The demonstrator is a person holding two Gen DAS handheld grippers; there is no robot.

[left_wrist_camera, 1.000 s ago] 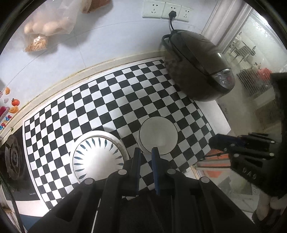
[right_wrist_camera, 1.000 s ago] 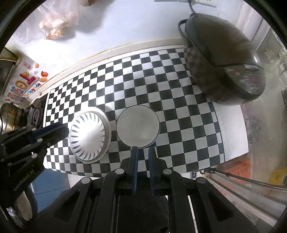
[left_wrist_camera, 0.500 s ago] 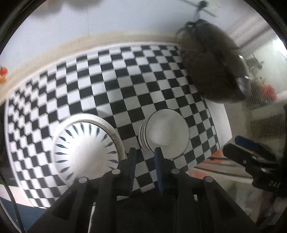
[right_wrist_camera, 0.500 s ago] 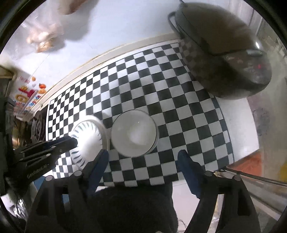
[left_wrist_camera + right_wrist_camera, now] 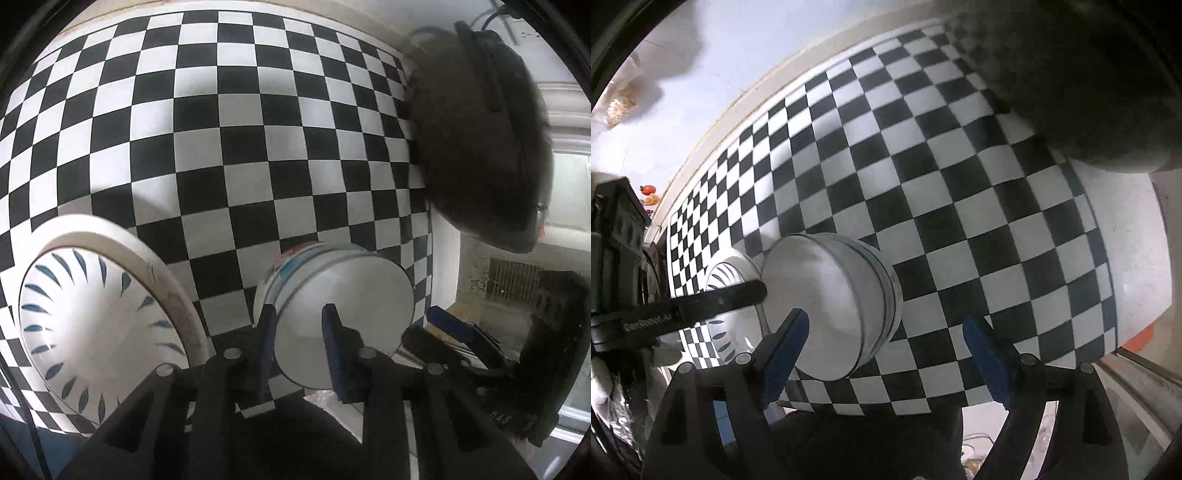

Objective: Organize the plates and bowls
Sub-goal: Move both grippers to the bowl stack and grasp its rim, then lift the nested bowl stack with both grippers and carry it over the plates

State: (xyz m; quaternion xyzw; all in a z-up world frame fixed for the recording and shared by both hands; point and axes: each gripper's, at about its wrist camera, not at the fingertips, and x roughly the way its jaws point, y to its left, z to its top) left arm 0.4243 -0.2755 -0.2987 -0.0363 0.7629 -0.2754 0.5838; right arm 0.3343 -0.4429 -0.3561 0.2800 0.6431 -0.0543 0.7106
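Two dishes are sitting side by side near the front edge of the black-and-white checkered table (image 5: pixel 229 155): a plain white round bowl (image 5: pixel 343 306) and, to its left, a wide white plate with blue petal marks (image 5: pixel 99 317). The left gripper (image 5: pixel 297 341) is straddling the bowl's near-left rim, one blue pad outside the wall and one over the interior, its jaws partly parted and not yet pinching anything. The right gripper (image 5: pixel 886 343) is hanging with jaws spread wide and empty; the bowl (image 5: pixel 827 306) is lying ahead and toward its left finger, so it is off-centre to that gripper. The left one is looking nearer and better lined up, likely needing only to pinch the rim. A dark rice cooker (image 5: pixel 480 140) is standing at the table's far right.
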